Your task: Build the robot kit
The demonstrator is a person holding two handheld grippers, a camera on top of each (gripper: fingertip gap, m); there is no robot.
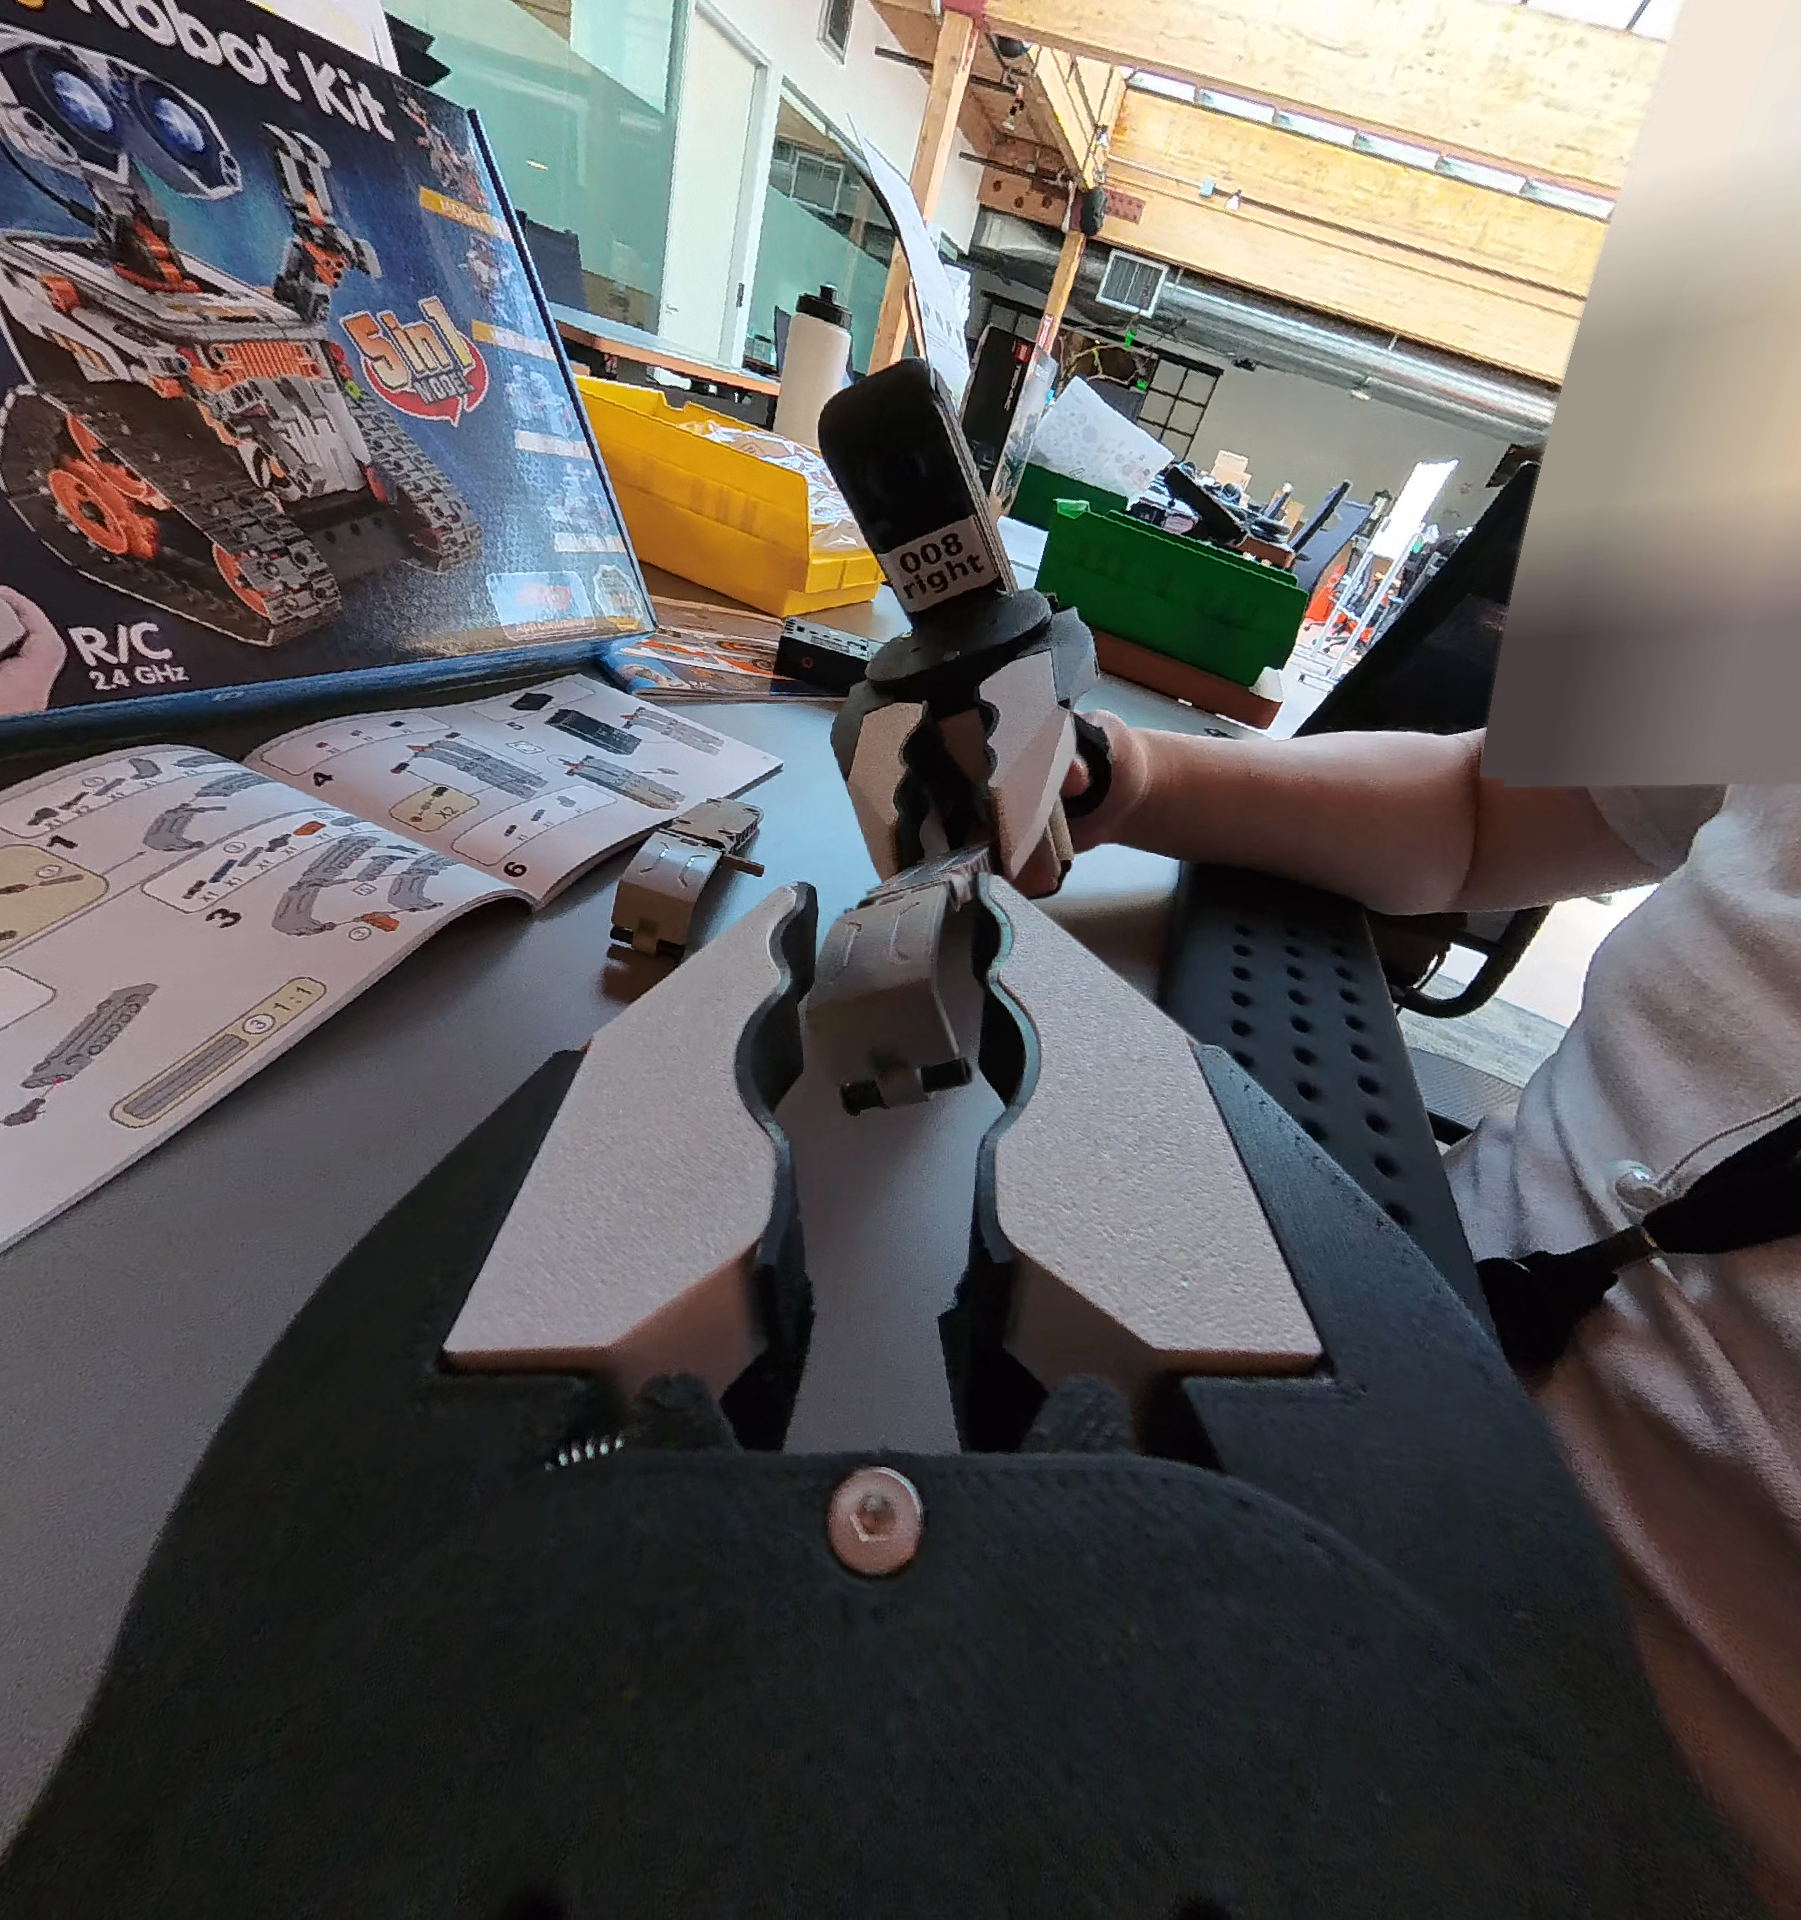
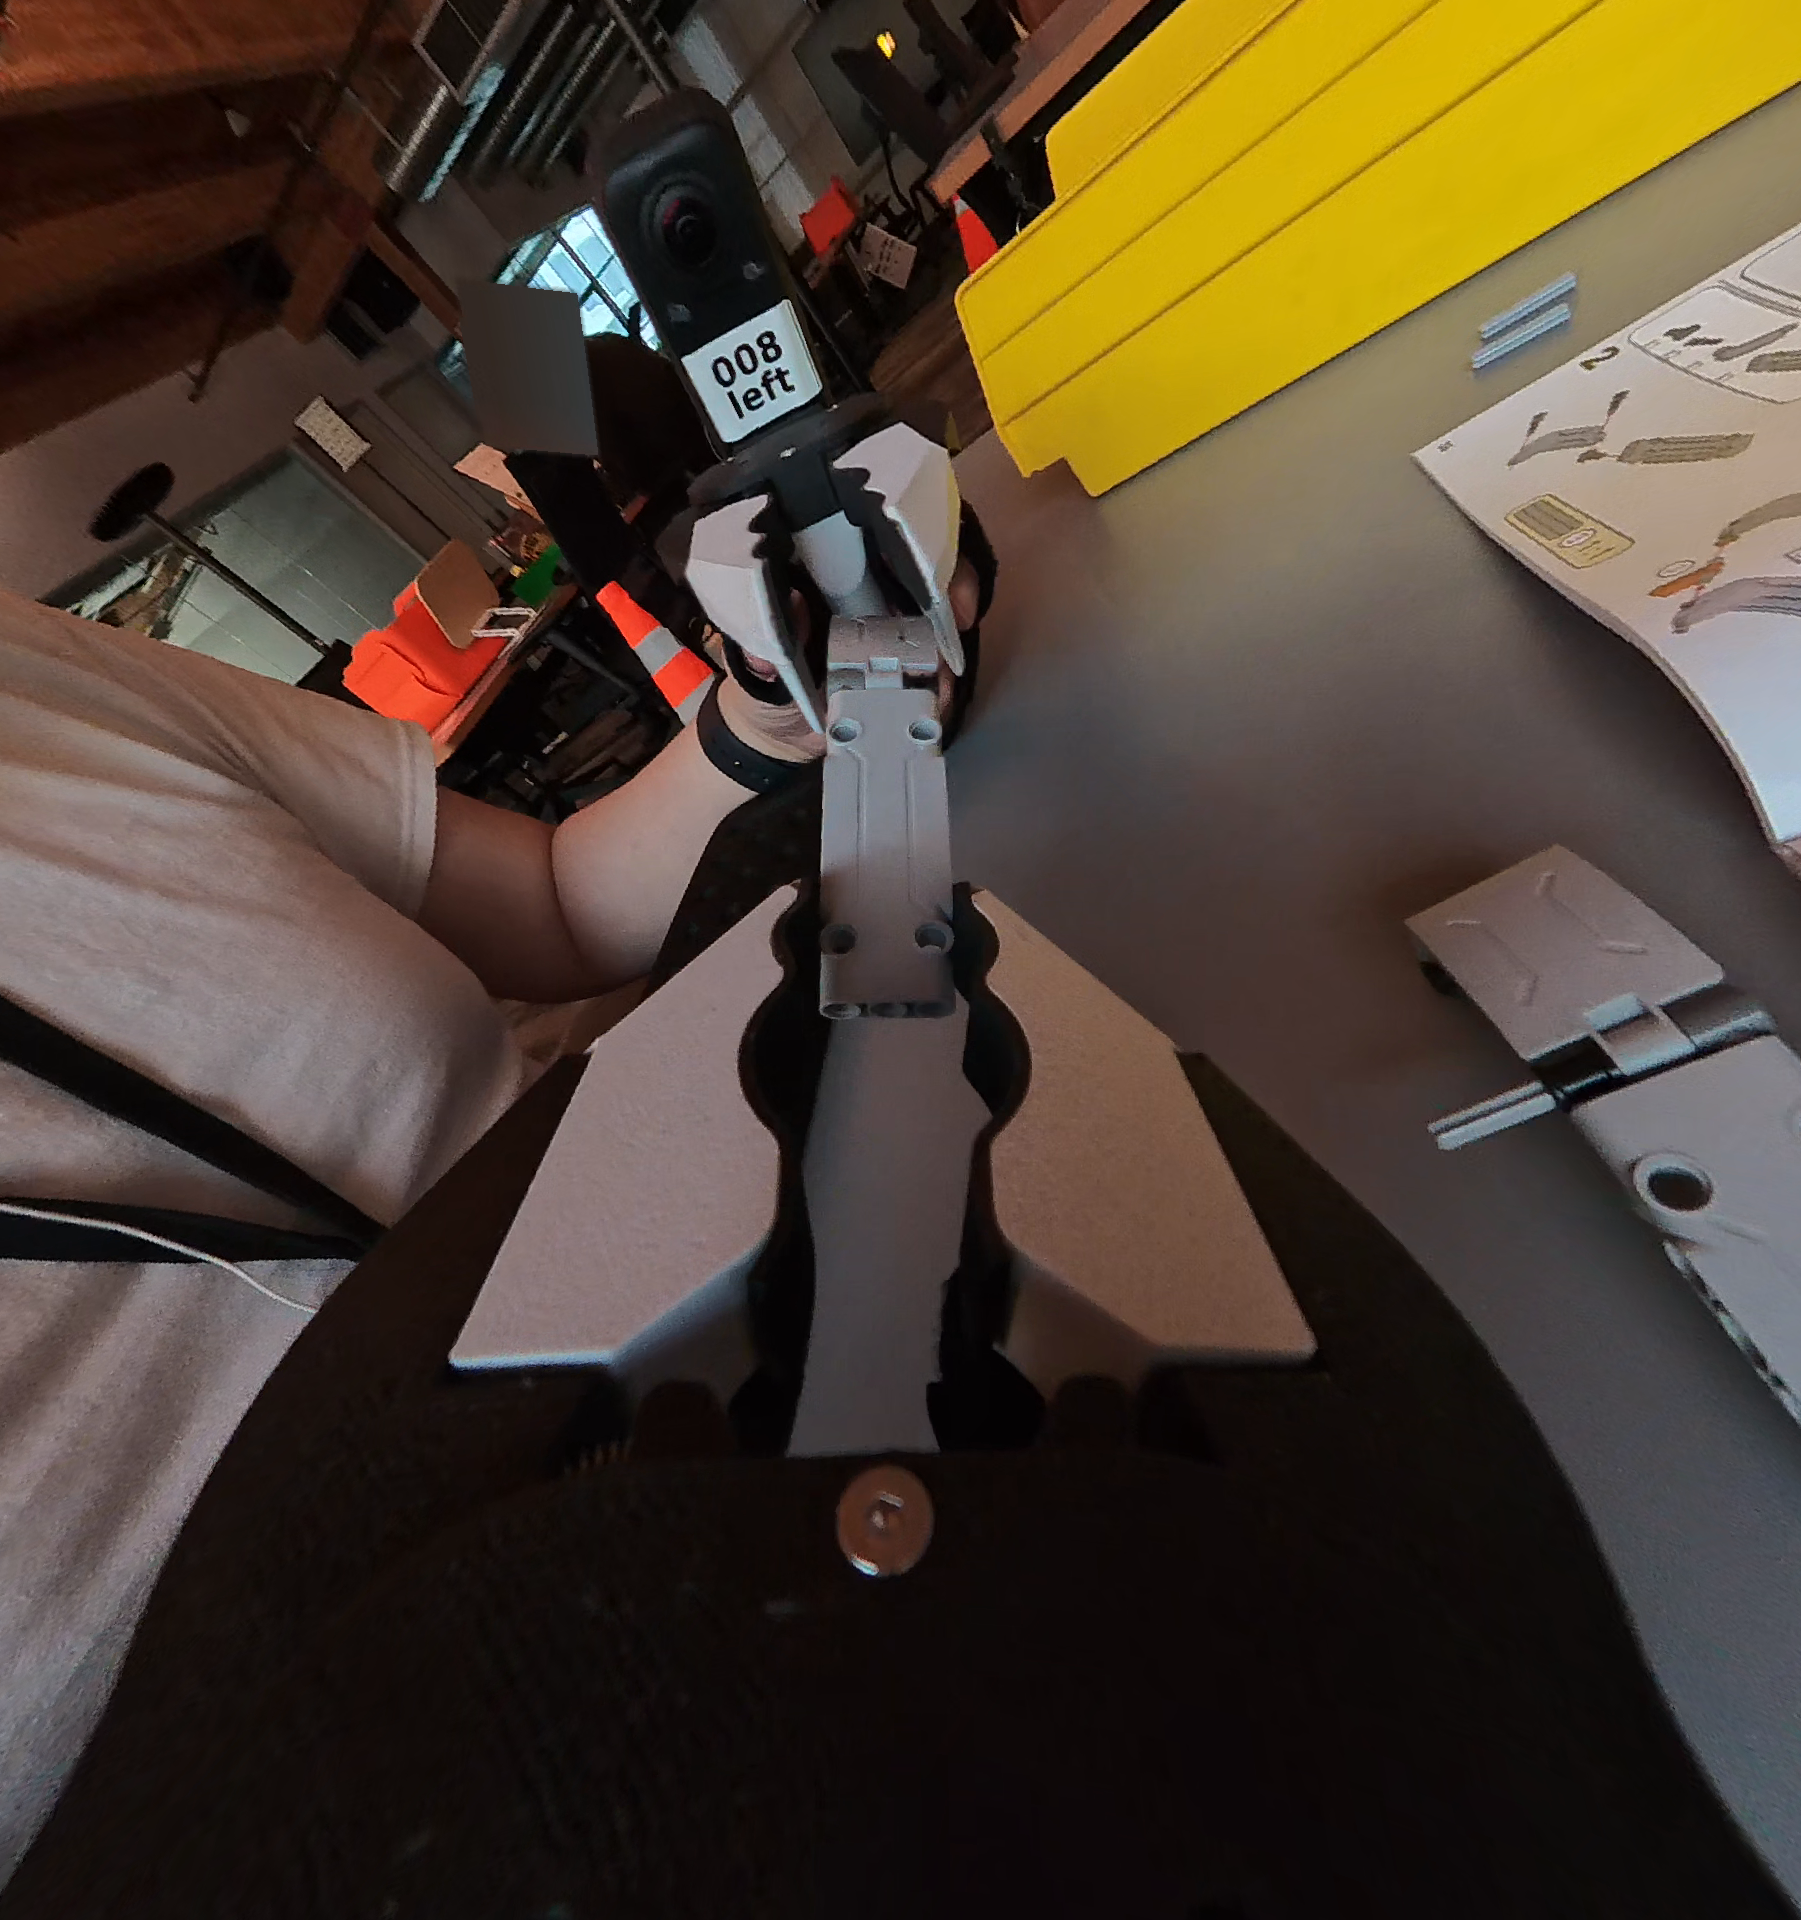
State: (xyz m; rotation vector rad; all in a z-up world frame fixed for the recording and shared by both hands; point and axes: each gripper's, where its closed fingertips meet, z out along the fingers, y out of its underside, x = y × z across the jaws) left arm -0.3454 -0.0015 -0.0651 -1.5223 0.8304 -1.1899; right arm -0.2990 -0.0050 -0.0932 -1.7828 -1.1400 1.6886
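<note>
A grey hinged panel assembly (image 1: 880, 997) is held in the air between both grippers, above a dark grey table (image 1: 439, 1195). My left gripper (image 1: 896, 914) is shut on one end of it. My right gripper (image 2: 883, 904) is shut on the other end, a flat grey panel (image 2: 885, 821) with round holes. Each gripper shows in the other's view, facing it: the right gripper (image 1: 963, 857) and the left gripper (image 2: 880, 675). A second, similar grey hinged assembly (image 1: 678, 873) lies on the table beside them; it also shows in the right wrist view (image 2: 1602, 1029).
An open instruction booklet (image 1: 252, 883) lies on the table, with a blue kit box (image 1: 231, 343) standing behind it. A yellow bin (image 2: 1291, 260) and a green bin (image 1: 1166, 592) stand farther back. Two small grey bars (image 2: 1524, 320) lie near the booklet (image 2: 1706, 468). A person's arm (image 1: 1291, 810) and torso are close by. The gap from one gripper's tips to the other's is roughly 6 cm.
</note>
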